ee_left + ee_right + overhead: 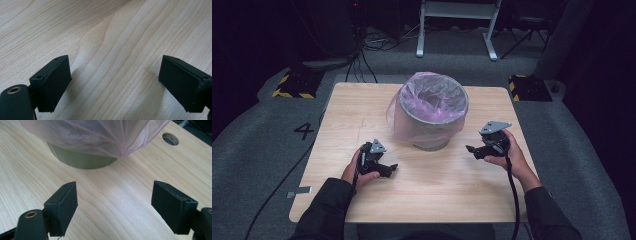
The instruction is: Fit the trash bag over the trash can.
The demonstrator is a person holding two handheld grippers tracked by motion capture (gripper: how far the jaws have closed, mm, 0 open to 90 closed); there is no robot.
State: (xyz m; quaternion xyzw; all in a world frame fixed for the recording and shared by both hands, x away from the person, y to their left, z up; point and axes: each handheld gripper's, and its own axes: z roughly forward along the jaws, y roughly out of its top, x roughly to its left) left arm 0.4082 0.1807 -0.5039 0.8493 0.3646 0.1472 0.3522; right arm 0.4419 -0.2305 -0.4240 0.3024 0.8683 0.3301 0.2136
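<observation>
Wooden table (422, 190), pale and grained, with a grey bin (430, 135) standing near its middle, slightly toward the far edge. A pink plastic bag (409, 112) lines the bin, its top folded over the rim and hanging loosely down the outside, longer on the left.

A person's two hands come in from the near edge, each holding a gripper. The left gripper (388, 169) rests low on the table, in front of the bin and to its left, apart from it, tilted down at bare wood. Its jaws stand wide apart with nothing between them. The right gripper (472, 149) is held just right of the bin, near but not touching, pointing left at the bin's base. Its jaws are also spread wide and empty; in the right gripper view the bag's hanging edge (95, 137) lies straight ahead.

The work in hand looks like taking hold of the bag. To do it well, each gripper should likely approach the loose overhang from its own side, pinch only the film and not the rim, and close gently so the thin plastic does not tear or drag the bin.
</observation>
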